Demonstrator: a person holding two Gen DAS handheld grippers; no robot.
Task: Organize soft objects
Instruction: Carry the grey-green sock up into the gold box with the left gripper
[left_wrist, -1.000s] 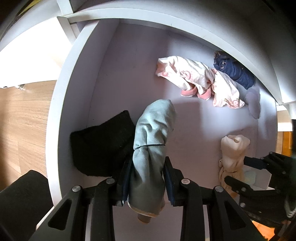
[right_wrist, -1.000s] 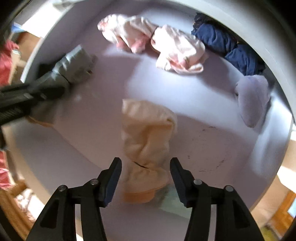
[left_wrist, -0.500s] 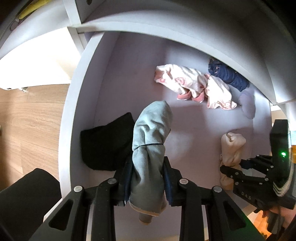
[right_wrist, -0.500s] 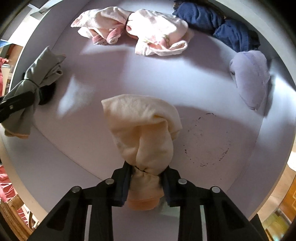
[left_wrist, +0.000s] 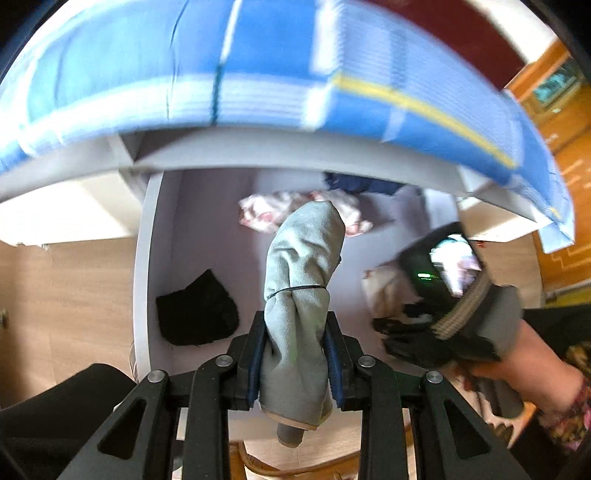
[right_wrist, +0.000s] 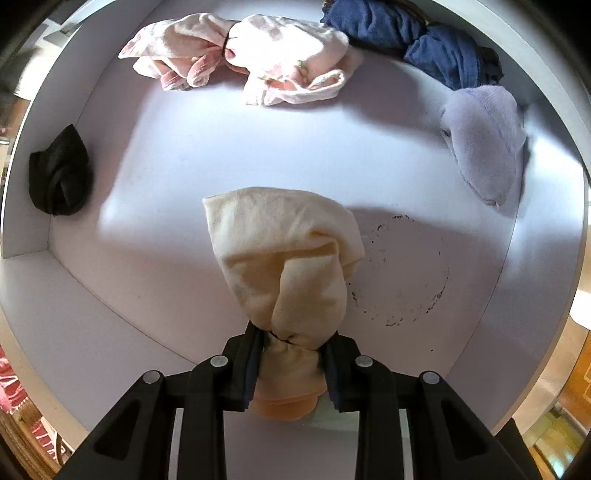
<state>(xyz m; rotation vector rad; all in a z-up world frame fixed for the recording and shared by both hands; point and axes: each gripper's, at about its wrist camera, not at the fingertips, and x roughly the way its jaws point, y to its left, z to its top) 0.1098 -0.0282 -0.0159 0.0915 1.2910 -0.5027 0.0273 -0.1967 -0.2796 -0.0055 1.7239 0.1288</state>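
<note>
My left gripper (left_wrist: 295, 354) is shut on a grey sock bundle (left_wrist: 301, 288) tied with a black band, held well above the white drawer (left_wrist: 142, 266). My right gripper (right_wrist: 290, 363) is shut on a cream sock bundle (right_wrist: 284, 258), low over the drawer floor (right_wrist: 192, 166); from the left wrist view it appears at the right (left_wrist: 406, 332), in a person's hand. Still lying in the drawer are a black bundle (right_wrist: 59, 177), a pink-and-white pair (right_wrist: 255, 62), a navy pair (right_wrist: 417, 44) and a lilac sock (right_wrist: 484, 144).
A blue checked cloth (left_wrist: 258, 74) on a bed fills the top of the left wrist view, above the drawer. Wooden floor (left_wrist: 62, 295) lies left of the drawer. A faint ring mark (right_wrist: 402, 273) shows on the drawer floor beside the cream bundle.
My left gripper has risen out of the drawer with the grey bundle, bringing the blue cloth into view. My right gripper's jaws closed on the cream bundle.
</note>
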